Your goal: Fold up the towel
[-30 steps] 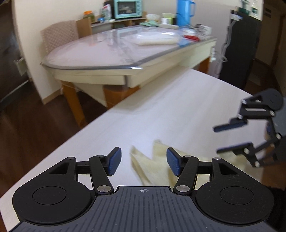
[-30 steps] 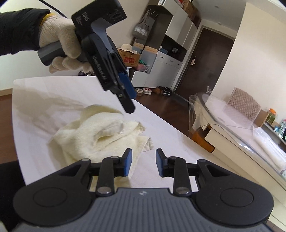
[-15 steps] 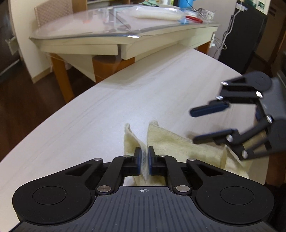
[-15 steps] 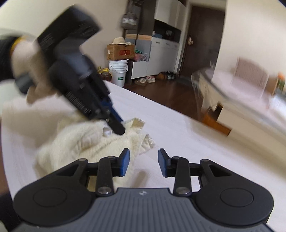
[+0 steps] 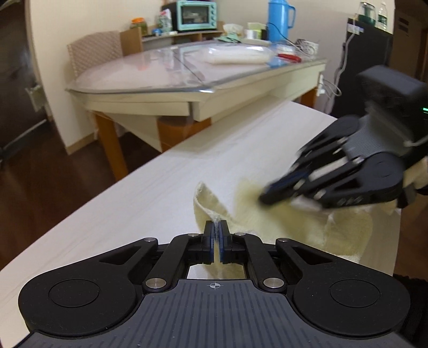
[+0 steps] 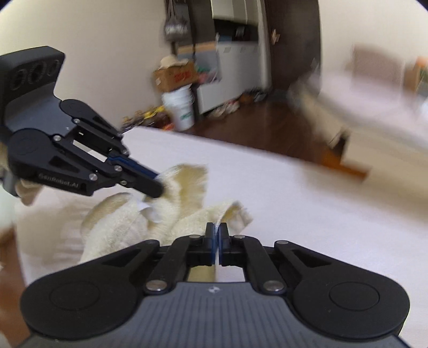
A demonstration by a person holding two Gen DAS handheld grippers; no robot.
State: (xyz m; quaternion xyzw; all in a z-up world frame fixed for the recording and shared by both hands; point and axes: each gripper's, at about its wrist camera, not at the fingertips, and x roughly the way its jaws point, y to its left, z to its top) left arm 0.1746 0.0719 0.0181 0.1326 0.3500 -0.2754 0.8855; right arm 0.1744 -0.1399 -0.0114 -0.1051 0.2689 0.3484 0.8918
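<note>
Both the left gripper (image 5: 216, 235) and right gripper (image 6: 216, 235) are clamped tight on edges of the crumpled cream terry towel (image 6: 184, 214). The grasping step looks done; next probably comes lifting and spreading it flat over the white table (image 5: 149, 192).

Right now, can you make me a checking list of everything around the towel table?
Surface: pale table, bare apart from the towel.
Job's things: cream towel, crumpled, not yet folded.
Clutter: nothing seen on this table.
Grippers: left gripper shut on a towel edge; right gripper shut on another edge.
Cables: cords hang by the black cabinet; one trails across the second table.
Surroundings: second table with blue jug and teal oven; white bucket and cardboard box on the dark floor.
</note>
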